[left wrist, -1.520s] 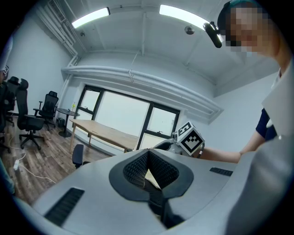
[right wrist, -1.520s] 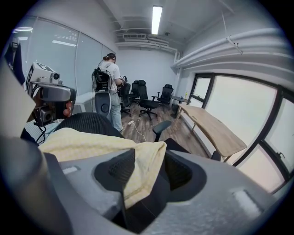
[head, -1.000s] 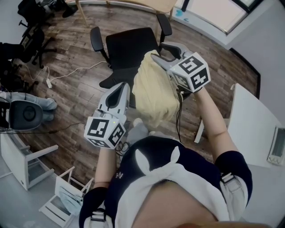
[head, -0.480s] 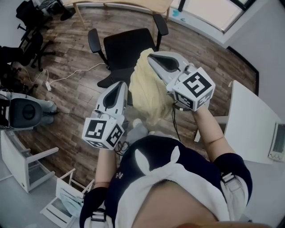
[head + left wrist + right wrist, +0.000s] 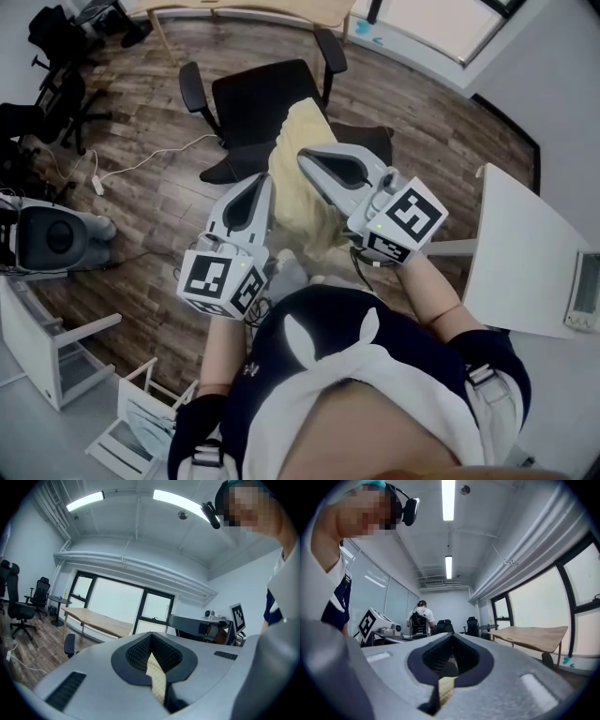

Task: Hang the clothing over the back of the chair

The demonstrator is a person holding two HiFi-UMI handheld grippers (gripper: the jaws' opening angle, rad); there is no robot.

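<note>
A pale yellow piece of clothing (image 5: 298, 183) hangs between my two grippers, above the near edge of a black office chair (image 5: 264, 97). My left gripper (image 5: 262, 181) is shut on the cloth's left side. In the left gripper view a yellow fold (image 5: 157, 679) is pinched between its dark pads (image 5: 133, 651). My right gripper (image 5: 306, 157) is shut on the cloth's upper right part, and a yellow strip (image 5: 446, 688) shows nipped low between its pads (image 5: 433, 656). The lower part of the garment is hidden behind my arms.
A white table (image 5: 520, 248) with a small device (image 5: 586, 305) stands to the right. A white cable (image 5: 141, 159) runs across the wood floor. Black chairs (image 5: 56, 56) and a grey round unit (image 5: 52, 239) are at the left, a white rack (image 5: 56, 347) lower left. A person (image 5: 419, 620) stands far off.
My right gripper was open at the cloth's top right; it has swung left toward the other gripper and shut on the cloth. The garment is bunched narrower. The left gripper barely shifted.
</note>
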